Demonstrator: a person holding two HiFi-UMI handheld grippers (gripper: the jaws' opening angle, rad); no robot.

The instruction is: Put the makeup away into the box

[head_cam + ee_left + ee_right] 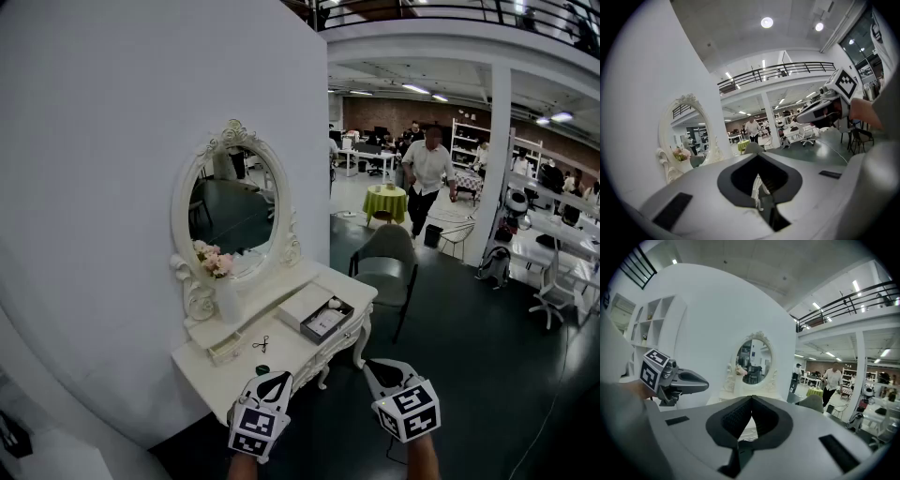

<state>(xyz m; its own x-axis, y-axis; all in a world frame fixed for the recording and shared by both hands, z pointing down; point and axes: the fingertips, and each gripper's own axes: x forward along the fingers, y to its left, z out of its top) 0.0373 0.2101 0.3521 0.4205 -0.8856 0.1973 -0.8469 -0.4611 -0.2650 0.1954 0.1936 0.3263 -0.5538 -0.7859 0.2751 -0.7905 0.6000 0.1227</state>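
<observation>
A white dressing table (291,361) stands against the wall, some way ahead of both grippers. On it an open box (345,310) holds a few pale items, with its white lid (300,306) lying beside it. Loose on the tabletop lie a small black scissor-like tool (261,344) and a dark round item (262,369). My left gripper (276,379) (758,164) is shut and holds nothing, hanging in front of the table's near edge. My right gripper (384,367) (751,401) is shut and empty too, over the dark floor to the right of the table.
An oval mirror (236,211) and a vase of pink flowers (221,281) sit at the table's back. A grey chair (388,262) stands just beyond the table. A person (427,178) walks in the open hall near a small table with a green cloth (384,201).
</observation>
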